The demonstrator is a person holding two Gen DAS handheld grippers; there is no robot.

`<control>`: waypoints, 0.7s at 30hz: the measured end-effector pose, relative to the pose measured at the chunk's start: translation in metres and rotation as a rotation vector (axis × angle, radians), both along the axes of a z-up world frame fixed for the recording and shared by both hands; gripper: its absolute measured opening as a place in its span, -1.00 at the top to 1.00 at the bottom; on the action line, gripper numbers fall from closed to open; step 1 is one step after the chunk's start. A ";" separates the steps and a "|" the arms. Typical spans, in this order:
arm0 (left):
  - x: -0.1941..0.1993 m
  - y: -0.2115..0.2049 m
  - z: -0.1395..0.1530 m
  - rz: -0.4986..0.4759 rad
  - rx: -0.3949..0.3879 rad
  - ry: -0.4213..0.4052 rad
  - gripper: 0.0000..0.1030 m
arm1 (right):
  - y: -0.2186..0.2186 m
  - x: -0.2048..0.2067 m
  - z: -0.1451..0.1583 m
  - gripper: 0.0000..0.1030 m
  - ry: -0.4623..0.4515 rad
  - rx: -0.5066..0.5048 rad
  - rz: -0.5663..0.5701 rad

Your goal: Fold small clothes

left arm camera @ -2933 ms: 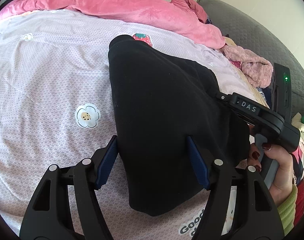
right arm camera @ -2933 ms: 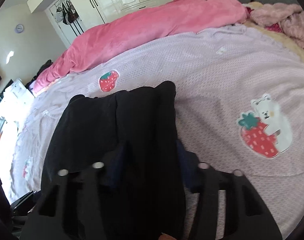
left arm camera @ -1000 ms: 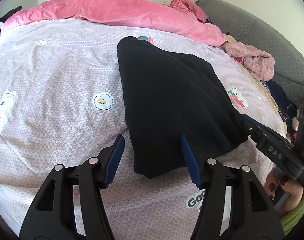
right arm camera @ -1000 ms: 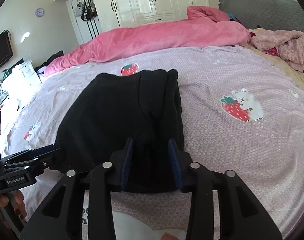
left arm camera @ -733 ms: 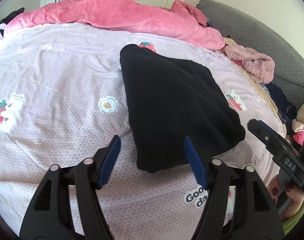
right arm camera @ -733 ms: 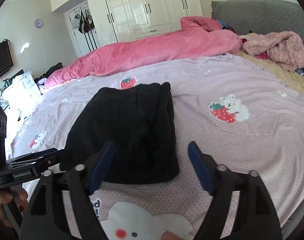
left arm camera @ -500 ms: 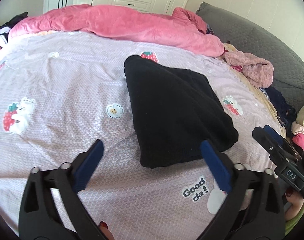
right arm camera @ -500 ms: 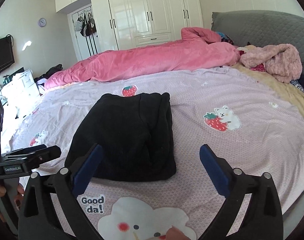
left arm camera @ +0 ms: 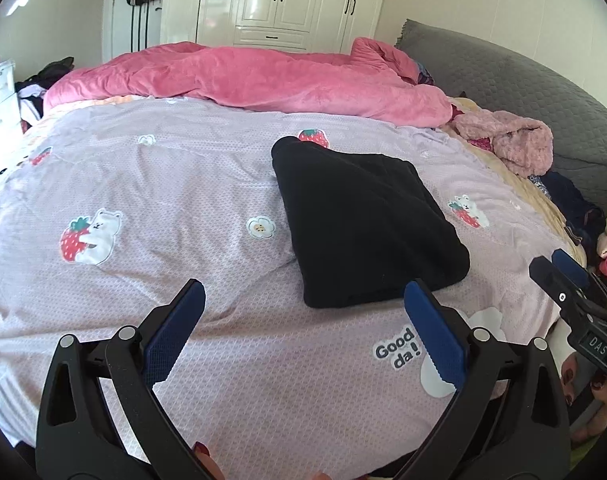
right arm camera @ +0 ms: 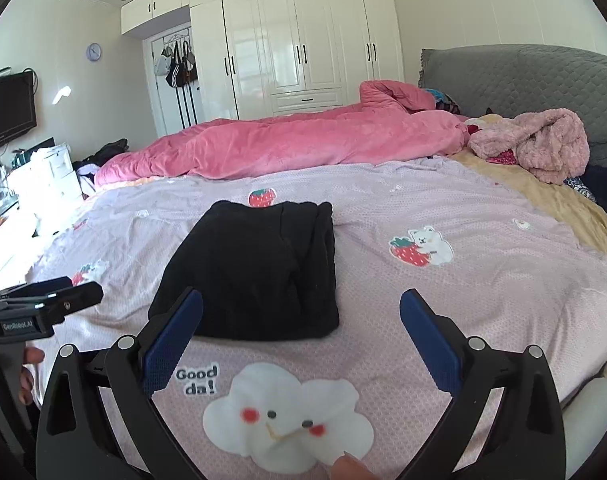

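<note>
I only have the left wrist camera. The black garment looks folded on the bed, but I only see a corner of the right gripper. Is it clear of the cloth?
Observer: Yes. The right gripper is open, its jaws have just been opening, and nothing is between its pads. The black garment lies just beyond its fingertips.
Operator: How does the garment's right side look?
Observer: In the right wrist view it shows a thick doubled-over ridge running front to back, and nothing loose sticks out.
Operator: What is below that gripper?
Observer: A white cloud print with a small face on the bedspread.
</note>
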State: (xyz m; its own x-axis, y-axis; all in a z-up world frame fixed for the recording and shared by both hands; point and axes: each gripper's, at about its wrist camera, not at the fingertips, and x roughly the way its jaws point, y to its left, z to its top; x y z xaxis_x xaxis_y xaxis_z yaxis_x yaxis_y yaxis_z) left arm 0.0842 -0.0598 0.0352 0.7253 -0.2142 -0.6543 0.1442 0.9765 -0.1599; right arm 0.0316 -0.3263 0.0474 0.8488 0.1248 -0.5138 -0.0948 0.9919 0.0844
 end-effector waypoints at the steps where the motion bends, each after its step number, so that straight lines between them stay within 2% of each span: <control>1: -0.002 0.001 -0.001 0.005 0.003 -0.001 -0.82 | 0.001 -0.002 -0.002 -0.91 0.008 -0.006 0.000; 10: -0.022 0.005 -0.021 0.014 0.014 0.048 -0.82 | 0.012 -0.008 -0.031 -0.91 0.115 -0.052 -0.005; 21: -0.024 0.005 -0.023 0.031 0.017 0.063 -0.82 | 0.011 -0.009 -0.032 -0.91 0.121 -0.053 -0.003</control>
